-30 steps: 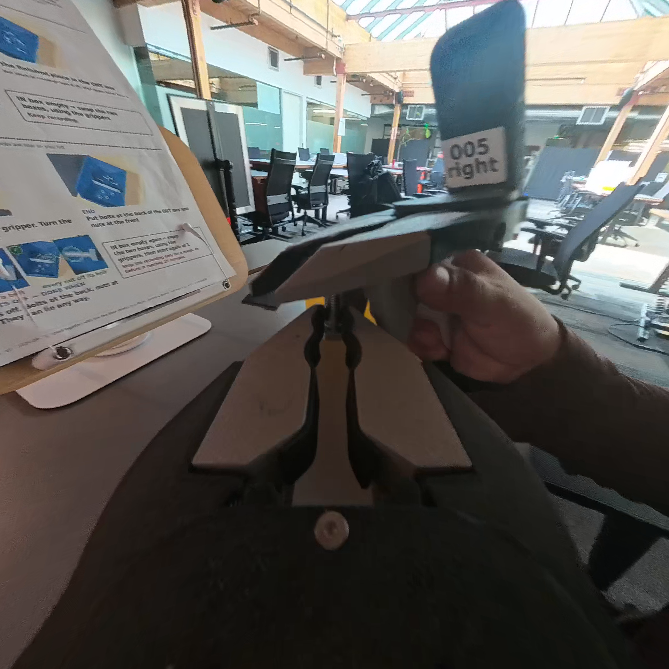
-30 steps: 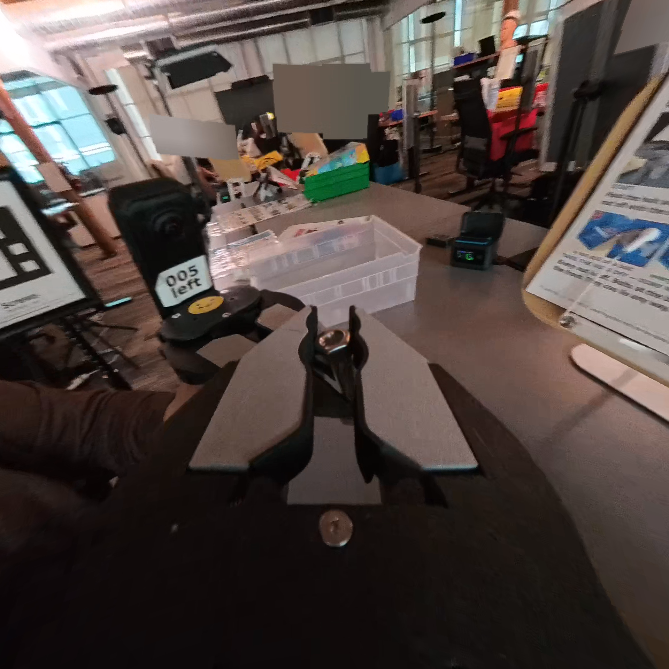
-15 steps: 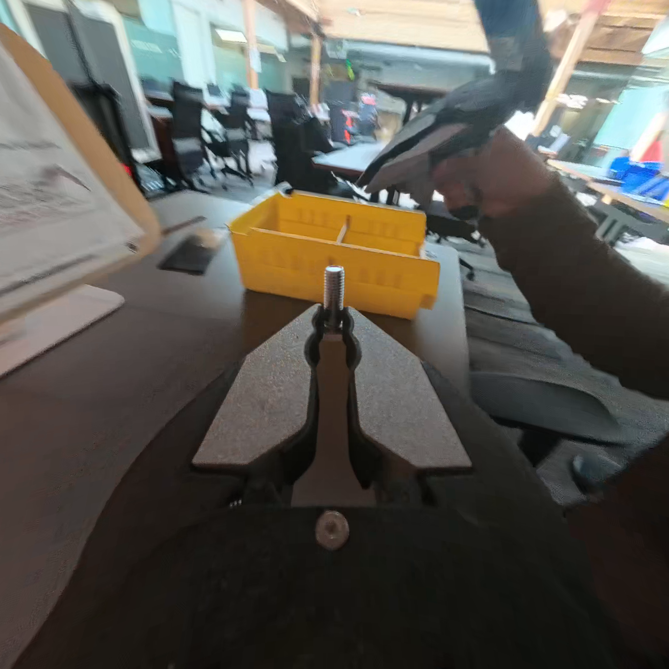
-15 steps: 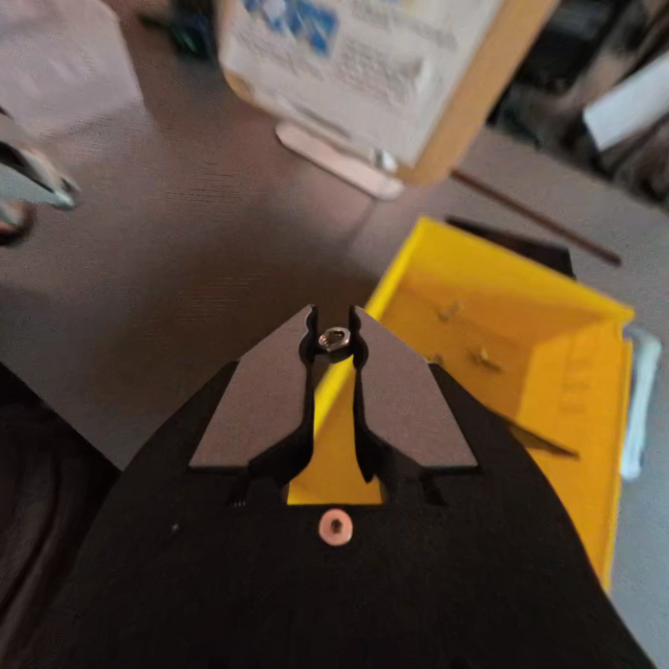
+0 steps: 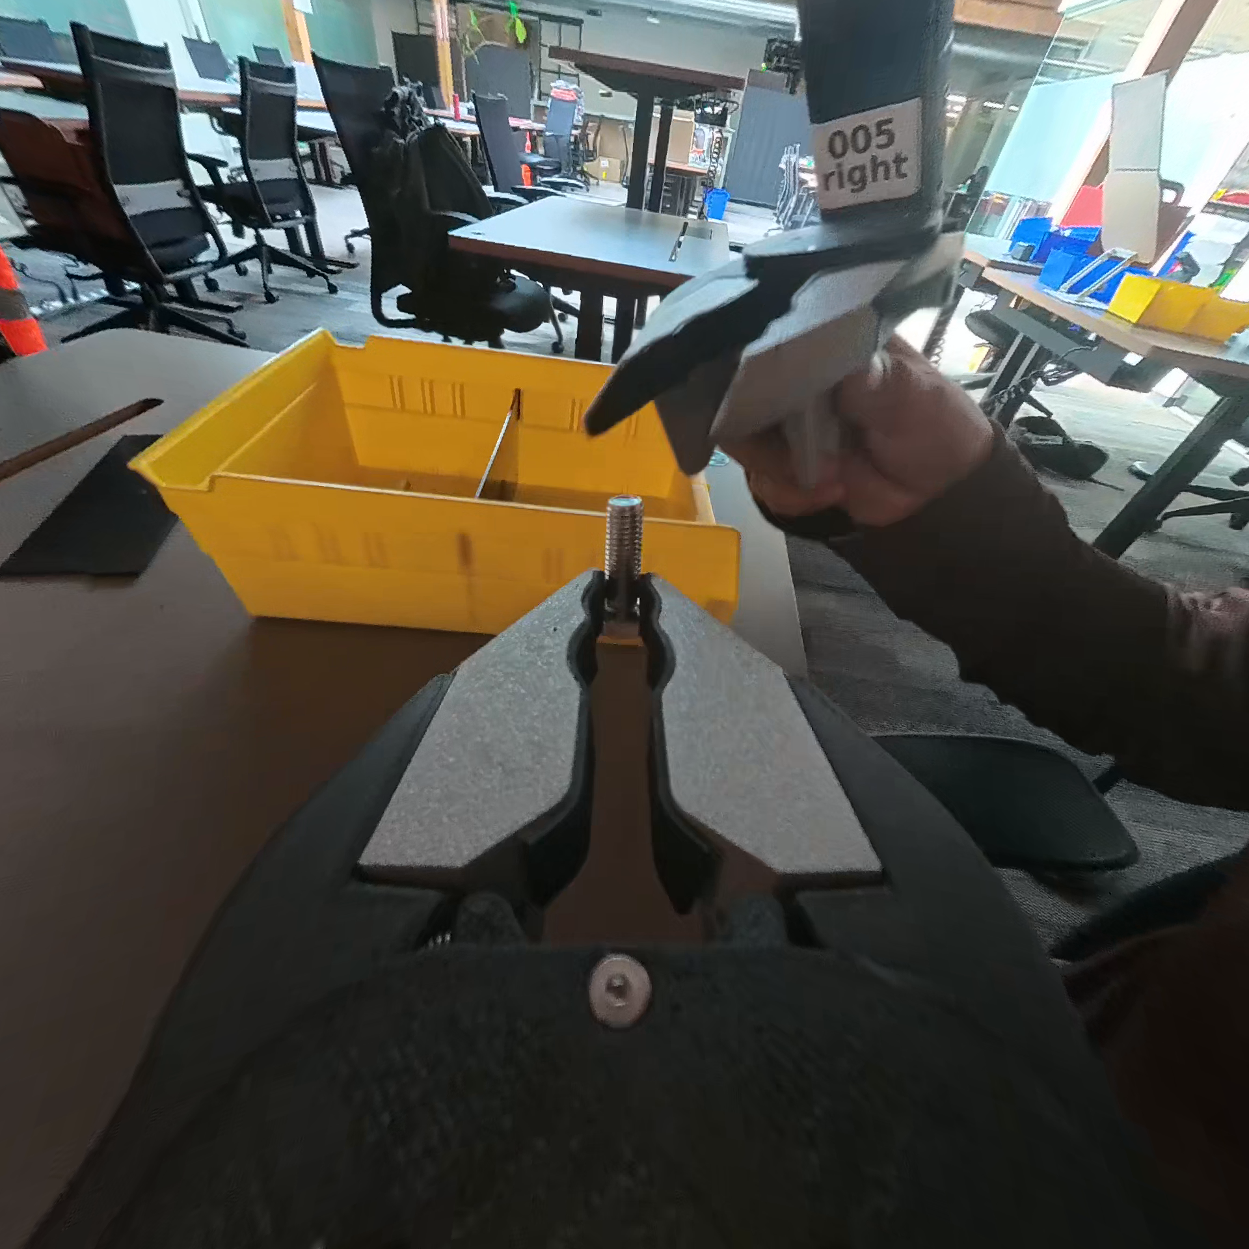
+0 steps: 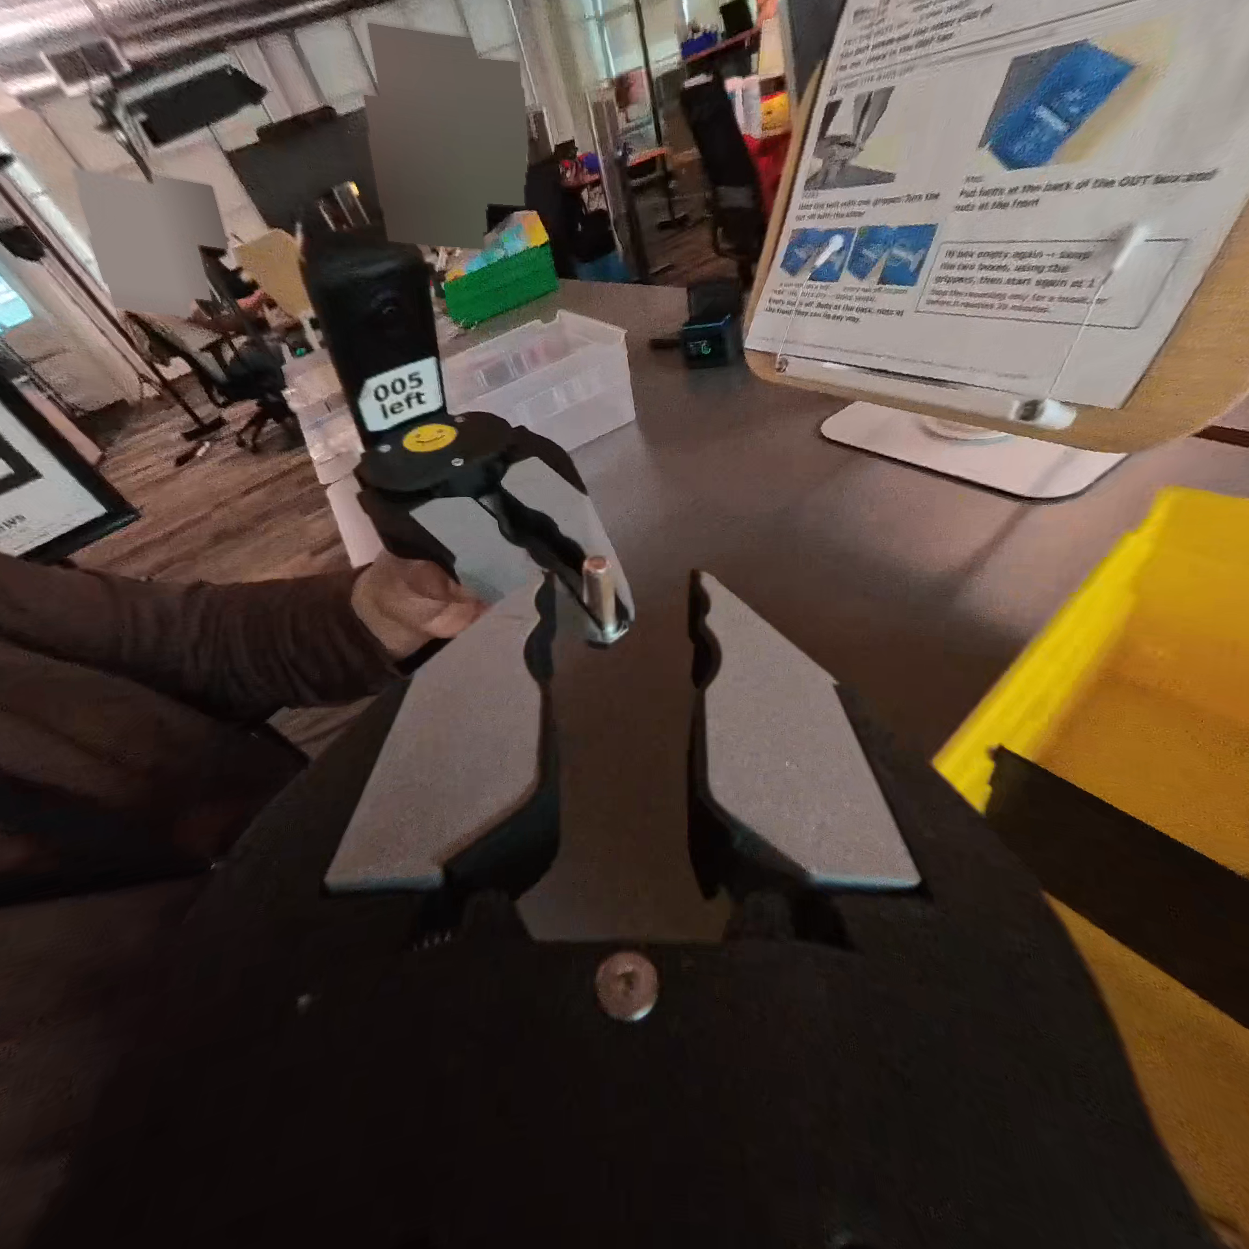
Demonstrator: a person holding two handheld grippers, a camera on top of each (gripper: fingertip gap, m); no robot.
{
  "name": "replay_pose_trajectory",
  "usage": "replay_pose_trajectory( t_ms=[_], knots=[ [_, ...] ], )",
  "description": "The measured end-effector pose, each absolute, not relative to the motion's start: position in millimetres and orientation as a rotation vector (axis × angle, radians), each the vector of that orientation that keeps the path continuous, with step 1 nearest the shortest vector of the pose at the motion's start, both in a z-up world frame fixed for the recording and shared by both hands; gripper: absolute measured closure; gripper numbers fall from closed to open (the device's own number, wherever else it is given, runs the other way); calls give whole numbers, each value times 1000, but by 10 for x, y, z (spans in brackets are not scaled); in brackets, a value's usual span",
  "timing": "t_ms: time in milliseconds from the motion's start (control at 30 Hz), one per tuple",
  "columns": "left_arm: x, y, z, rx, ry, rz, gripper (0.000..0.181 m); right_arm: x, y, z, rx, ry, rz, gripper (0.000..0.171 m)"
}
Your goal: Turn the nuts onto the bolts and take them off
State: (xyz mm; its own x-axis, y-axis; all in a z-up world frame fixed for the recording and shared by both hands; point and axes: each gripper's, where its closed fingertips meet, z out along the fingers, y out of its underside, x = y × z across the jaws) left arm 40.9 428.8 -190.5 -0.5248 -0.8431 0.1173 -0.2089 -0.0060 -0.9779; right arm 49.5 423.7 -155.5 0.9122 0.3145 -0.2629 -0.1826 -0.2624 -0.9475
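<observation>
Left gripper [image 5: 620, 598] pinches bolt [image 5: 623, 541] upright, near the yellow bin [image 5: 432, 541]; right gripper [image 6: 618, 608] raised, tilted down, fingers spread, empty.

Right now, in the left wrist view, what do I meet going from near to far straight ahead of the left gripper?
Left gripper shut on the bolt → near wall of the yellow bin → the bin's divider → its far wall → office chairs and desks beyond.
</observation>
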Motion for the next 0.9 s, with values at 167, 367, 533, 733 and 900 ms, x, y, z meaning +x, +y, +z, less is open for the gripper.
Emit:
replay_pose_trajectory(
  t_ms=[167, 367, 533, 733, 900],
  knots=[
    [489, 4266, -1931, -1119, 1715, -1509, 172, 291, 4461, -1674, -1794, -158, 560, 164],
    [335, 4587, -1735, -1222, 1532, -1547, 169, 858, 4644, -1573, -1878, -74, 283, 170],
    [-229, 4920, -1688, -1264, 1525, -1373, 166, 2137, 4781, -2000, -2171, 126, -83, 171],
    [-991, 5626, -1848, -1374, 1450, -1063, 180, 2780, 4832, -2650, -2431, 232, -318, 171],
    [-1845, 6137, -1942, -1527, 1332, -892, 162, 2368, 4559, -2228, -2269, 242, -142, 154]
  ],
)
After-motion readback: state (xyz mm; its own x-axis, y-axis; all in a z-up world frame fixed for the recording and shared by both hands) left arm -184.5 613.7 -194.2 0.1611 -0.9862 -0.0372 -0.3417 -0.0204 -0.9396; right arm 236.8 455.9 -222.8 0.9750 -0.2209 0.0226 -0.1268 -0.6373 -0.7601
